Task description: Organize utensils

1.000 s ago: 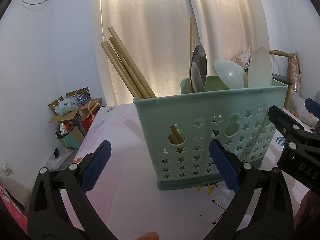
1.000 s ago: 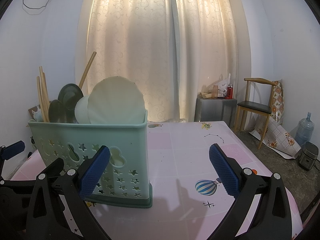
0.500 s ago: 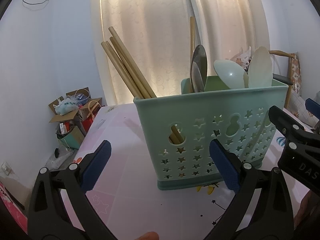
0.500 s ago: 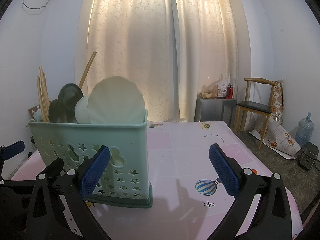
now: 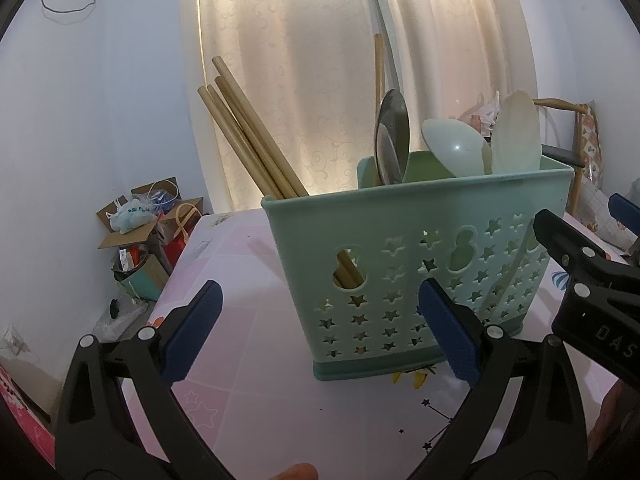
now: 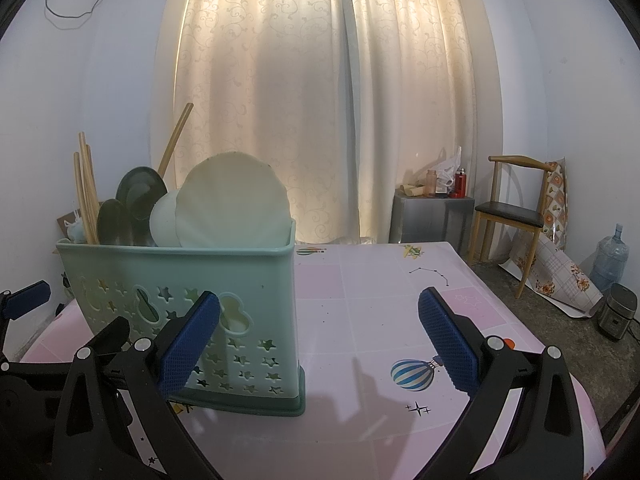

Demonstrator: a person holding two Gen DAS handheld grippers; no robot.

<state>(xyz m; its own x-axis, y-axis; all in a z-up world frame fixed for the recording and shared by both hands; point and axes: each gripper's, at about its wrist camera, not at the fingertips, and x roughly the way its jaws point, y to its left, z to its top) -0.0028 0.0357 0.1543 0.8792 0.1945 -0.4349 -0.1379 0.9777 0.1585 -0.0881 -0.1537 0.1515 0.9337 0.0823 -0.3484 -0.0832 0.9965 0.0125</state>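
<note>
A mint-green utensil caddy (image 5: pixel 400 272) (image 6: pixel 180 292) with star cut-outs stands upright on the pink table. Wooden chopsticks (image 5: pixel 248 140) (image 6: pixel 86 196) lean out of its left compartment. Metal spoons (image 5: pixel 392 136) (image 6: pixel 132 208) and pale plastic spoons (image 5: pixel 456 148) (image 6: pixel 232 204) stand in the other compartments. My left gripper (image 5: pixel 320 336) is open just in front of the caddy, holding nothing. My right gripper (image 6: pixel 316 340) is open too, its left finger in front of the caddy's right end, nothing between its pads. The right gripper's black frame (image 5: pixel 580 272) shows at the right of the left wrist view.
The pink patterned table (image 6: pixel 400 288) runs back to a curtained window. A wooden chair (image 6: pixel 516 208), a small grey cabinet (image 6: pixel 432 216) with bottles, a water jug (image 6: pixel 610 256) and a cooker (image 6: pixel 618 312) stand at the right. Cardboard boxes and bags (image 5: pixel 144 224) lie on the floor at the left.
</note>
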